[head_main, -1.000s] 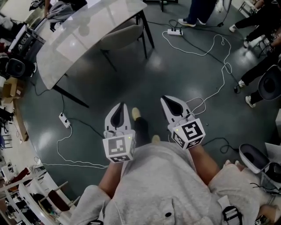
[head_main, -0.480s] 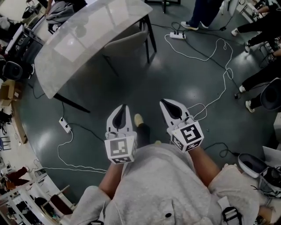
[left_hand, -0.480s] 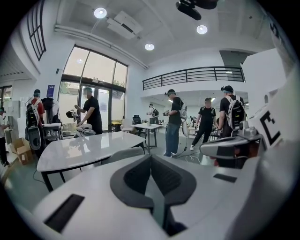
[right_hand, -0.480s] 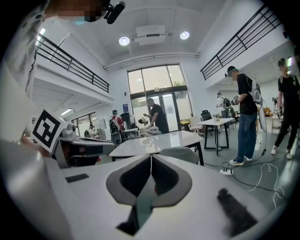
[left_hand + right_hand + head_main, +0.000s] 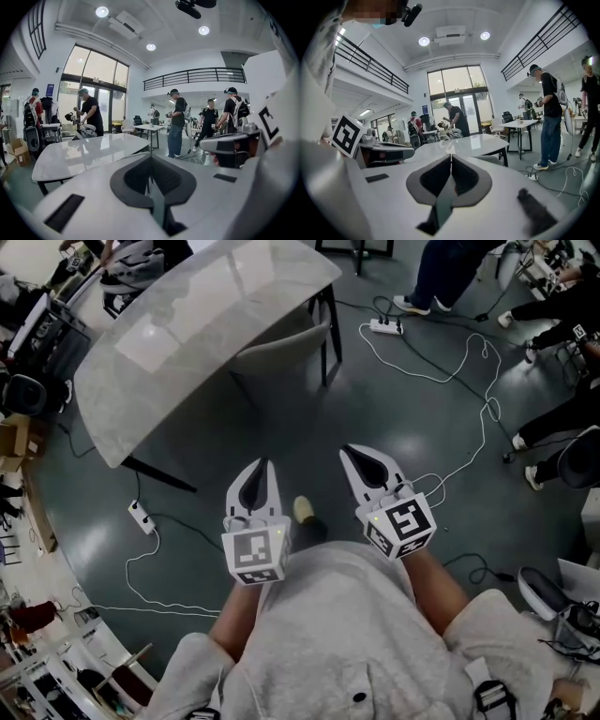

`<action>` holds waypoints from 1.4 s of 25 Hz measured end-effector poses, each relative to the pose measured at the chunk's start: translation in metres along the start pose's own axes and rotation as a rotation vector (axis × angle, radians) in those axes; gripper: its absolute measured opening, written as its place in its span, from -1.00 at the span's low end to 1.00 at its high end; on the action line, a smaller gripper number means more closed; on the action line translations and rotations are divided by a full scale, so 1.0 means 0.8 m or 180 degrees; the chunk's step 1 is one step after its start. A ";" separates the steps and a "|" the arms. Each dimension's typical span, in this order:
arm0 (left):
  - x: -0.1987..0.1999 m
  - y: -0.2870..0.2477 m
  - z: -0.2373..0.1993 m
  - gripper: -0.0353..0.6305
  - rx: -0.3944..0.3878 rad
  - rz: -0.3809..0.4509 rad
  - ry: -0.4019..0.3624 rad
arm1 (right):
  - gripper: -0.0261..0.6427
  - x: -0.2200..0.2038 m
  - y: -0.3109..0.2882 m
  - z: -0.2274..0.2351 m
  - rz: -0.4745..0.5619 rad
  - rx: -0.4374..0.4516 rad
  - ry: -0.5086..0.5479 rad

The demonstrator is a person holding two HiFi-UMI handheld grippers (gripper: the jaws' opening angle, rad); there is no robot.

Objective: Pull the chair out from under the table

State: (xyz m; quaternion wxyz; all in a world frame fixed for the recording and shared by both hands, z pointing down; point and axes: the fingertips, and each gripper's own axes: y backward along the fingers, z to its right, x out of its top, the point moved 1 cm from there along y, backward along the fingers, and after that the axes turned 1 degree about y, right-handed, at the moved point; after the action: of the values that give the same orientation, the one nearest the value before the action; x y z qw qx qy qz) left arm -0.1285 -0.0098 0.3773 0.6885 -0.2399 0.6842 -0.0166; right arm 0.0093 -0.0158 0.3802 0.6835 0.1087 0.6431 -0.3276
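A grey chair (image 5: 279, 351) is tucked under the right end of a white marble-topped table (image 5: 187, 329) at the top of the head view; only its curved backrest shows. My left gripper (image 5: 261, 465) and right gripper (image 5: 347, 451) hang side by side over the dark floor, well short of the chair, both shut and empty. From the left gripper view, the table (image 5: 84, 157) lies ahead past the shut gripper (image 5: 150, 154). In the right gripper view the table (image 5: 468, 143) and the chair back (image 5: 490, 159) lie beyond the shut gripper (image 5: 451, 157).
White cables (image 5: 469, 390) and power strips (image 5: 386, 327), (image 5: 142, 517) lie on the floor right and left of my path. People stand at the top right (image 5: 441, 273). Boxes and gear (image 5: 28, 381) line the left edge. My own foot (image 5: 304, 510) shows between the grippers.
The table and chair have come nearer and lower in the head view as I walked toward them. Both grippers stayed shut, side by side.
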 end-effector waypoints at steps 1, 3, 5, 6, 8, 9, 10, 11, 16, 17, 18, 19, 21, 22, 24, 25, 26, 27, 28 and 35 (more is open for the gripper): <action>0.001 -0.004 -0.006 -0.85 -0.0002 -0.0003 0.0002 | -0.85 0.001 -0.007 -0.001 0.0000 -0.0004 0.0005; 0.005 -0.013 -0.018 -0.85 -0.0013 0.0002 0.0006 | -0.85 0.005 -0.020 0.000 -0.0001 -0.0020 0.0012; 0.007 -0.020 -0.028 -0.85 -0.0024 0.0011 0.0009 | -0.85 0.006 -0.032 0.001 -0.0005 -0.0032 -0.0011; 0.007 -0.023 -0.032 -0.85 -0.0030 0.0009 0.0009 | -0.85 0.006 -0.037 0.001 -0.0005 -0.0034 -0.0030; 0.005 -0.029 -0.040 -0.85 -0.0046 0.0002 0.0007 | -0.85 0.007 -0.046 0.001 0.0002 -0.0043 -0.0031; 0.005 -0.033 -0.044 -0.85 -0.0055 0.0001 0.0007 | -0.85 0.008 -0.051 0.000 0.0006 -0.0055 -0.0003; 0.005 -0.036 -0.048 -0.85 -0.0066 0.0002 0.0006 | -0.85 0.010 -0.055 -0.001 0.0009 -0.0066 0.0032; 0.005 -0.038 -0.052 -0.85 -0.0078 0.0002 0.0004 | -0.85 0.011 -0.059 -0.003 0.0011 -0.0075 0.0061; 0.006 -0.044 -0.066 -0.85 -0.0101 0.0000 0.0006 | -0.85 0.012 -0.069 -0.007 0.0002 -0.0101 0.0062; 0.008 -0.045 -0.066 -0.85 -0.0112 0.0012 0.0008 | -0.85 0.013 -0.070 -0.006 -0.0001 -0.0109 0.0059; 0.010 -0.046 -0.067 -0.85 -0.0122 0.0022 0.0009 | -0.85 0.013 -0.070 -0.006 -0.0003 -0.0117 0.0059; 0.011 -0.048 -0.067 -0.85 -0.0129 0.0026 0.0009 | -0.85 0.013 -0.071 -0.005 -0.0004 -0.0124 0.0061; 0.010 -0.050 -0.069 -0.85 -0.0141 0.0025 0.0013 | -0.85 0.013 -0.074 -0.006 -0.0009 -0.0133 0.0066; 0.009 -0.050 -0.069 -0.85 -0.0145 0.0023 0.0020 | -0.85 0.011 -0.074 -0.007 -0.0015 -0.0132 0.0065; 0.008 -0.050 -0.070 -0.85 -0.0149 0.0019 0.0033 | -0.85 0.010 -0.076 -0.008 -0.0030 -0.0127 0.0070; 0.007 -0.050 -0.070 -0.85 -0.0150 0.0018 0.0038 | -0.85 0.009 -0.076 -0.008 -0.0037 -0.0127 0.0078; 0.007 -0.050 -0.071 -0.85 -0.0151 0.0018 0.0044 | -0.85 0.010 -0.077 -0.009 -0.0042 -0.0128 0.0093; 0.007 -0.050 -0.072 -0.85 -0.0150 0.0019 0.0049 | -0.85 0.010 -0.077 -0.010 -0.0043 -0.0130 0.0117; 0.006 -0.050 -0.073 -0.85 -0.0145 0.0023 0.0053 | -0.84 0.011 -0.077 -0.010 -0.0042 -0.0131 0.0145; 0.013 -0.061 -0.083 -0.85 -0.0080 0.0041 0.0082 | -0.84 0.017 -0.093 0.006 -0.0047 -0.0128 0.0185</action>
State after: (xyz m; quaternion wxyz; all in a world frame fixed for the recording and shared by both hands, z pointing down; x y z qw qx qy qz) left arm -0.1760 -0.0773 0.3885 0.6767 -0.2439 0.6947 -0.0066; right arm -0.0310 -0.0799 0.3886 0.6642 0.0997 0.6699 -0.3164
